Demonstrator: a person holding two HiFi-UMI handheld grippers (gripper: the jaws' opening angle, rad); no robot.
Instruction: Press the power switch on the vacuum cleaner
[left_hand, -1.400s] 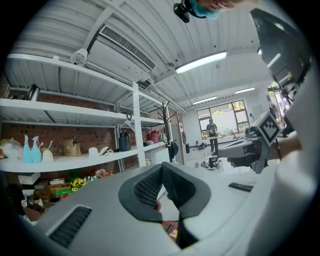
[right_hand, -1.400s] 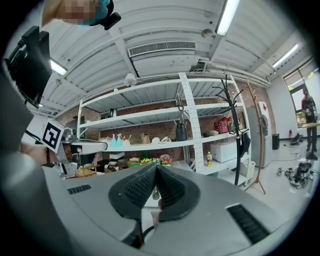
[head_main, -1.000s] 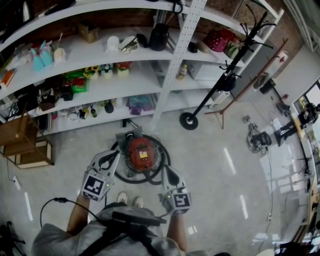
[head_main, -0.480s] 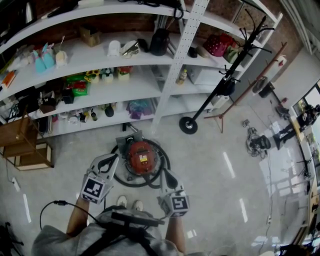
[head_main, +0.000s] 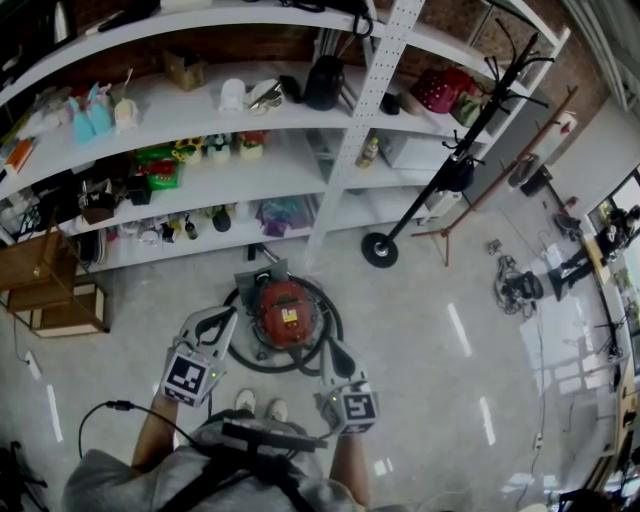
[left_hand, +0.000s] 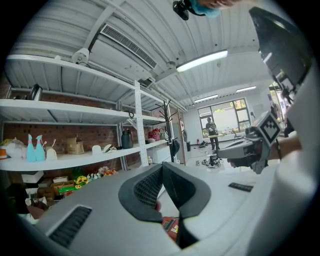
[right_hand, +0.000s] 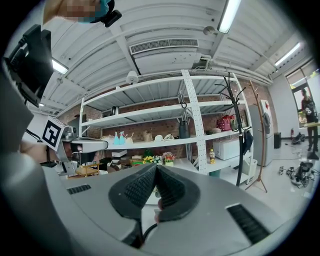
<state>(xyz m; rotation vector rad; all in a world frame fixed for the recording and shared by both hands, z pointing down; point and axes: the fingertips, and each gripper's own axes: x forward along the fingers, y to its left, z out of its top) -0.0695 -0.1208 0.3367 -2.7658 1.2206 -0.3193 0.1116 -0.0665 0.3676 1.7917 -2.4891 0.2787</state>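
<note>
A red round vacuum cleaner (head_main: 283, 312) with a black hose coiled round it sits on the pale floor below the shelves, straight ahead of me. My left gripper (head_main: 221, 322) hovers at its left side and my right gripper (head_main: 335, 350) at its lower right. Neither touches it. In both gripper views the ribbed jaws meet with nothing between them. A sliver of the red vacuum cleaner (left_hand: 171, 226) shows under my left gripper (left_hand: 161, 184). My right gripper (right_hand: 156, 186) points level at the shelves. No power switch can be made out.
White shelving (head_main: 200, 180) full of small items runs along the back. A black coat stand (head_main: 380, 248) stands on its round base at right. A wooden crate (head_main: 45, 285) sits at left. A black cable (head_main: 110, 405) trails on the floor by my left arm.
Both grippers have held almost still over the vacuum cleaner. The head view has drifted slightly.
</note>
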